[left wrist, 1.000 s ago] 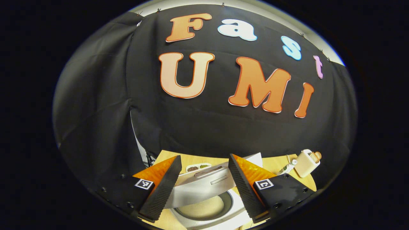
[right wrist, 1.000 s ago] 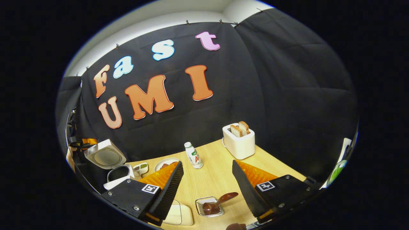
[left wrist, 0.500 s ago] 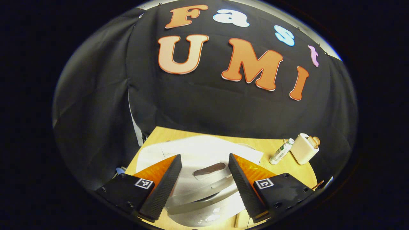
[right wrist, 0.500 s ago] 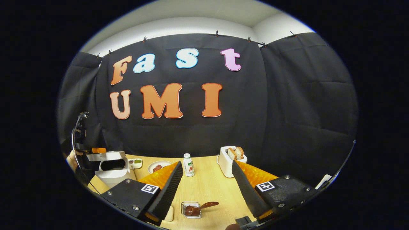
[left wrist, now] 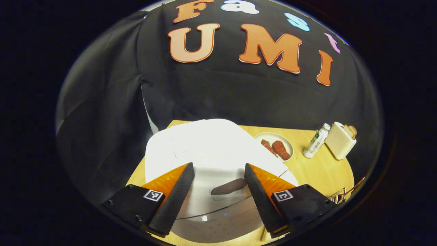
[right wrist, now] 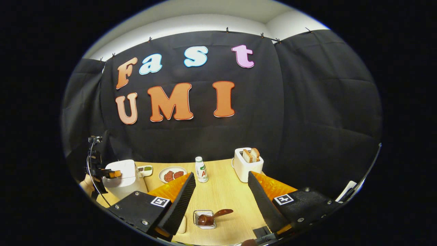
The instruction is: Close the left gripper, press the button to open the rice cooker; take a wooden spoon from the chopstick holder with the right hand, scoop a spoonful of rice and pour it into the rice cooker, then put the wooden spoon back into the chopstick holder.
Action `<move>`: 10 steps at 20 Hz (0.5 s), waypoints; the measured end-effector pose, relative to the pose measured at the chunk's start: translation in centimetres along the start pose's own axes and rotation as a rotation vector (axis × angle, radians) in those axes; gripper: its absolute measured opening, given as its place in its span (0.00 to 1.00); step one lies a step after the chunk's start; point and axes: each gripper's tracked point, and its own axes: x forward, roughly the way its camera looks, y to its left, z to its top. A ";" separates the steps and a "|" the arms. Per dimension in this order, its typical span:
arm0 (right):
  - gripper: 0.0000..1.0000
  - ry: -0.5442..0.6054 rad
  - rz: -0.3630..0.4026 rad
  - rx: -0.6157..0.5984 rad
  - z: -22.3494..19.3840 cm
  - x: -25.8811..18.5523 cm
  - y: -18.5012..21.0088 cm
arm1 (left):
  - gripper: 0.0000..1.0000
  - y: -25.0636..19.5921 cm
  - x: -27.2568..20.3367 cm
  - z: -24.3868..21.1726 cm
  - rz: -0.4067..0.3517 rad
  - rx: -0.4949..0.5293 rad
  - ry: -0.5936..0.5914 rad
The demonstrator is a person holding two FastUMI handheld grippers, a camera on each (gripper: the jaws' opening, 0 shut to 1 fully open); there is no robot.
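The white rice cooker (left wrist: 211, 150) stands with its lid down, a dark oval button recess (left wrist: 228, 187) at its front. My left gripper (left wrist: 218, 167) hovers open just above the lid, a finger on each side of the recess, holding nothing. In the right gripper view the cooker (right wrist: 124, 177) sits at the far left with the left gripper (right wrist: 115, 173) against it. My right gripper (right wrist: 222, 176) is open and empty over the table. Ahead of it, the wooden spoon (right wrist: 218, 214) rests in the wire chopstick holder (right wrist: 204, 219).
A plate of meat (right wrist: 172, 174), a small bottle (right wrist: 201, 169) and a white toaster with bread (right wrist: 248, 164) line the back of the wooden table (right wrist: 225, 194). A small divided dish (right wrist: 145, 169) sits by the cooker. A pale box (right wrist: 181, 225) lies behind my right gripper's left finger.
The cooker lid, up a second ago with the pot showing, has swung down and is now shut under my left gripper. The right gripper has tilted level and stayed open.
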 end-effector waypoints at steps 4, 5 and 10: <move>0.95 0.028 -0.002 0.014 -1.3 0.1 -0.2 | 1.00 -0.1 -0.2 -0.6 -0.022 -0.016 0.005; 0.95 0.031 -0.002 0.011 -1.6 0.3 -0.2 | 1.00 -0.1 -0.1 -0.5 -0.025 -0.005 0.000; 0.95 0.029 0.006 -0.005 -1.4 0.7 0.5 | 1.00 -0.4 -1.9 0.6 -0.046 0.006 0.025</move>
